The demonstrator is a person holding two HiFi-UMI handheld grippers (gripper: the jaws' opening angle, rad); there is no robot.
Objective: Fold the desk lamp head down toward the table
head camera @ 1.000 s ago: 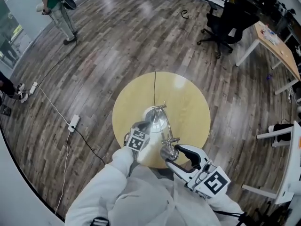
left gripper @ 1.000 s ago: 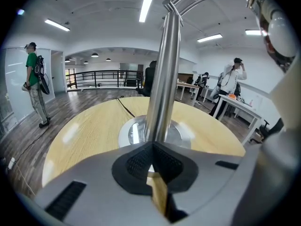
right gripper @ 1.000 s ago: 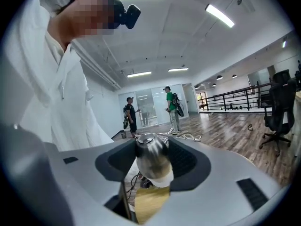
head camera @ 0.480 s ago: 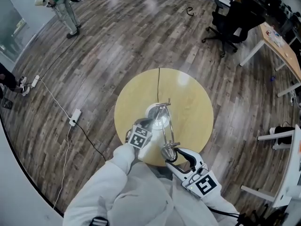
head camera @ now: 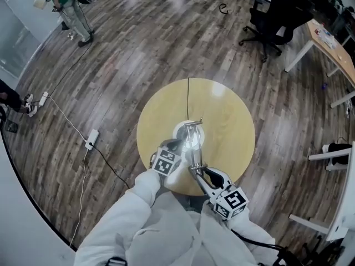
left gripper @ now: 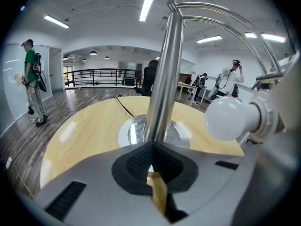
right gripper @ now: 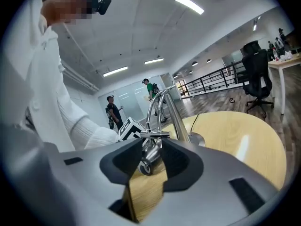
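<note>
A chrome desk lamp stands on the round yellow table, its base near the middle. My left gripper is shut on the lamp's upright pole, just above the base. The two chrome arms bend over toward me and end at the lamp head, low over the table's near edge. Its white bulb shows in the left gripper view. My right gripper is closing, and its pads touch the chrome lamp head on both sides.
A black cable runs from the base over the table's far edge. On the wood floor are a power strip, a black office chair and a desk. A person stands at the far left.
My right gripper has come down with the lamp head toward the table's near edge, and its jaws have narrowed. The lamp arms now lie lower. The left gripper has stayed on the pole.
</note>
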